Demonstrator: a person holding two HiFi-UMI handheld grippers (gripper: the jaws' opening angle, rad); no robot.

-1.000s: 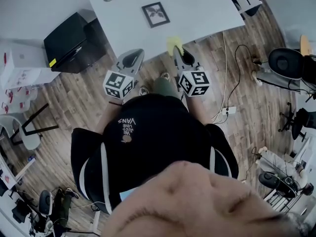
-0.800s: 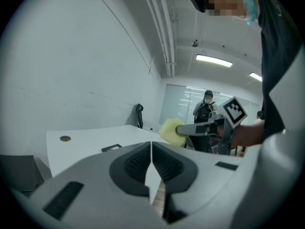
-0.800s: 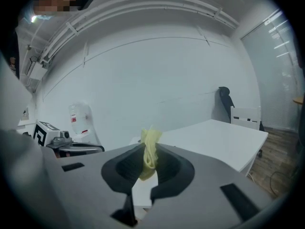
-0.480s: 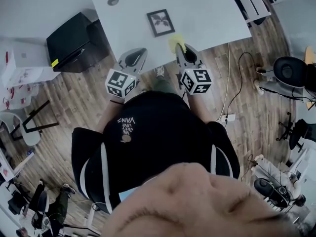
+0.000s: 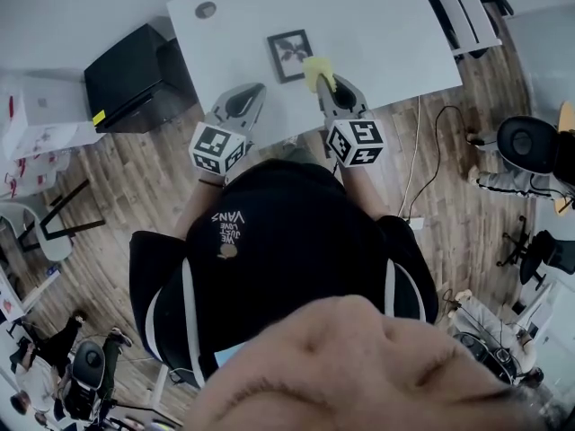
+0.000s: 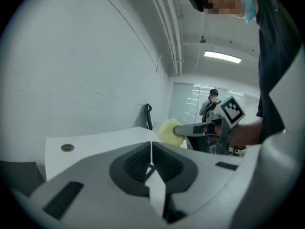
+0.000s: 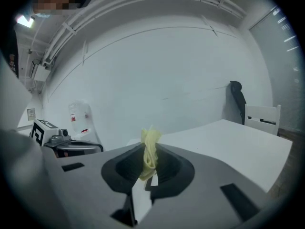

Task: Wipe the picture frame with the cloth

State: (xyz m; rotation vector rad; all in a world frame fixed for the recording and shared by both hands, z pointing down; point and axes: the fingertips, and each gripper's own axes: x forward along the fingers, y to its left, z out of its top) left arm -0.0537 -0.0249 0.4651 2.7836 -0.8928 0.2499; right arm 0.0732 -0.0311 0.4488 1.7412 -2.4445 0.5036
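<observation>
A small black picture frame (image 5: 289,55) with a dark leaf print lies flat on the white table (image 5: 377,25). My right gripper (image 5: 325,86) is shut on a yellow cloth (image 5: 316,71), which hangs just off the frame's near right corner. In the right gripper view the cloth (image 7: 149,151) stands pinched between the jaws. My left gripper (image 5: 244,102) hovers at the table's near edge, left of the frame, jaws shut with nothing in them. The left gripper view shows the cloth (image 6: 168,130) and the right gripper (image 6: 183,129) beyond its own closed jaws (image 6: 151,149).
A round grommet (image 5: 206,10) sits near the table's far left corner. A black cabinet (image 5: 133,72) stands left of the table. White chairs (image 5: 467,12) are at the right, with cables and office chairs (image 5: 526,142) on the wood floor.
Both grippers have moved forward over the table's near edge. The yellow cloth has gone from in front of the table to beside the frame's near right corner.
</observation>
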